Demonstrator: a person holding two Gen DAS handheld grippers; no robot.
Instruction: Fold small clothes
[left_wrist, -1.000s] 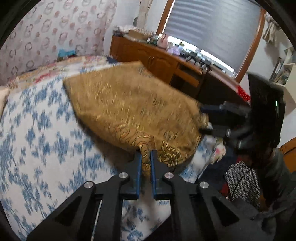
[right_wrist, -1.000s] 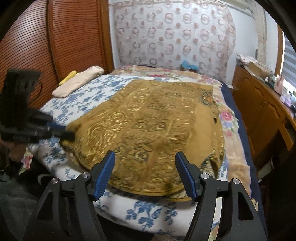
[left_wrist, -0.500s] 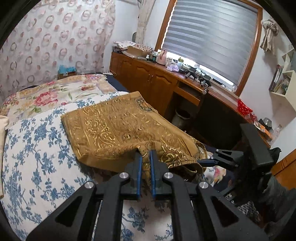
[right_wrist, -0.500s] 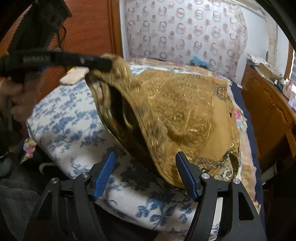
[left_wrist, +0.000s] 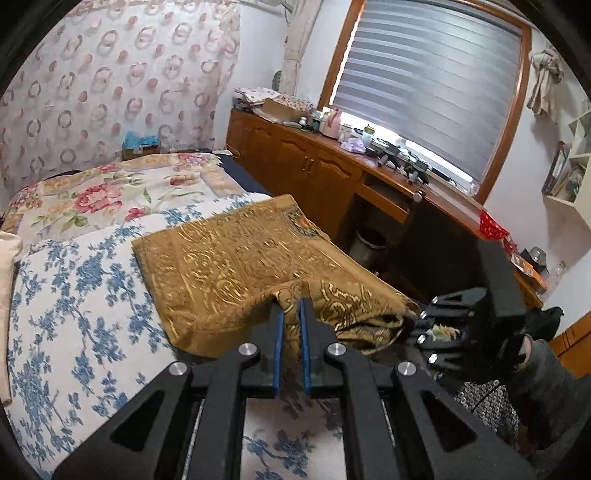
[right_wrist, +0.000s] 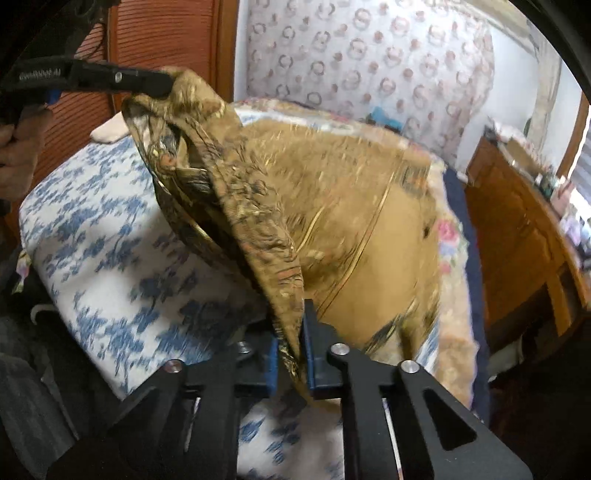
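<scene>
A brown cloth with gold patterns (left_wrist: 236, 258) lies on the bed, its near edge lifted. My left gripper (left_wrist: 291, 314) is shut on one near corner of the cloth. My right gripper (right_wrist: 290, 354) is shut on the other near part of the same cloth (right_wrist: 332, 206). In the right wrist view the left gripper (right_wrist: 147, 83) holds its corner high at the upper left, with the edge hanging between the two grippers. In the left wrist view the right gripper (left_wrist: 436, 325) sits low at the right, at the cloth's edge.
The bed carries a blue-flowered white sheet (left_wrist: 74, 295) and a rose-patterned blanket (left_wrist: 110, 188). A cream pillow (right_wrist: 110, 131) lies by the red-brown slatted door (right_wrist: 159, 40). A wooden dresser (left_wrist: 314, 166) with clutter runs under the window at the right.
My right gripper was open and has shut on the cloth's near edge. My left gripper has lifted its corner up off the bed, so the cloth's front edge now hangs raised.
</scene>
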